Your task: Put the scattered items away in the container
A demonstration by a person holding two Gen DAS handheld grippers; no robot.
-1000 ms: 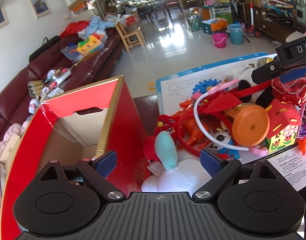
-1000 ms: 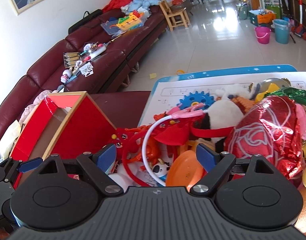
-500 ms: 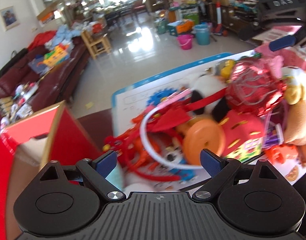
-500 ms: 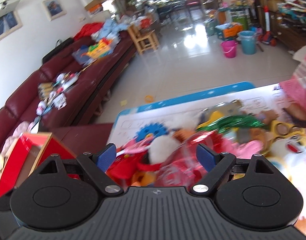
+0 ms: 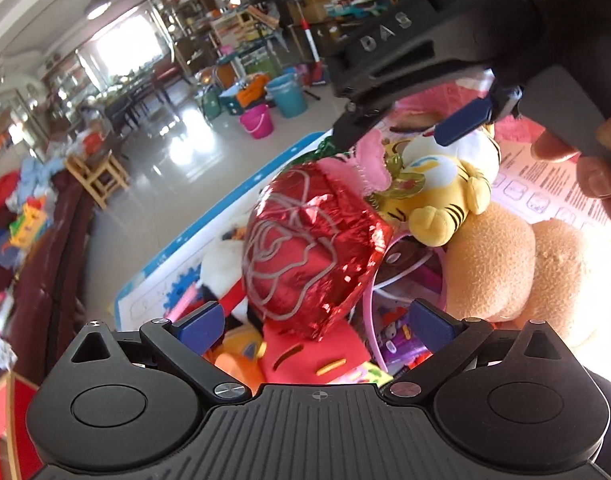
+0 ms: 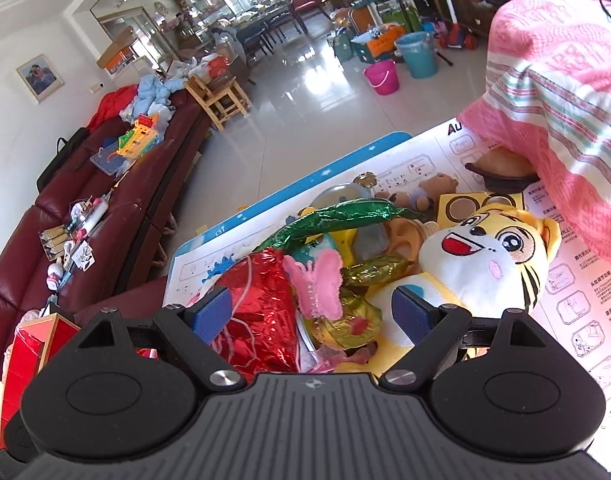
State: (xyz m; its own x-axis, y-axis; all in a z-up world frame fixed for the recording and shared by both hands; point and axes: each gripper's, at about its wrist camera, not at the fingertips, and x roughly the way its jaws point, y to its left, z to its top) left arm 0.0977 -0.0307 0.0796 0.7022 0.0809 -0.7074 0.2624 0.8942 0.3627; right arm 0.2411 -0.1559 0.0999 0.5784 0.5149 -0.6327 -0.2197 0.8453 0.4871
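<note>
A heap of toys lies on a white printed mat. A red foil rose balloon sits just ahead of my open, empty left gripper. A yellow tiger plush and a tan plush lie right of it. My right gripper is open and empty over the balloon, a pink butterfly and the tiger plush. The right gripper also shows in the left wrist view, above the toys. The red box is at the far left.
A dark red sofa with clutter runs along the left. A pink striped cloth hangs over the mat at the right. Beyond the mat are a tiled floor, a pink bucket and a teal bin.
Both grippers have swung right, away from the red box and over the right part of the toy heap. The balloon and tiger plush now fill the views. Both stay open.
</note>
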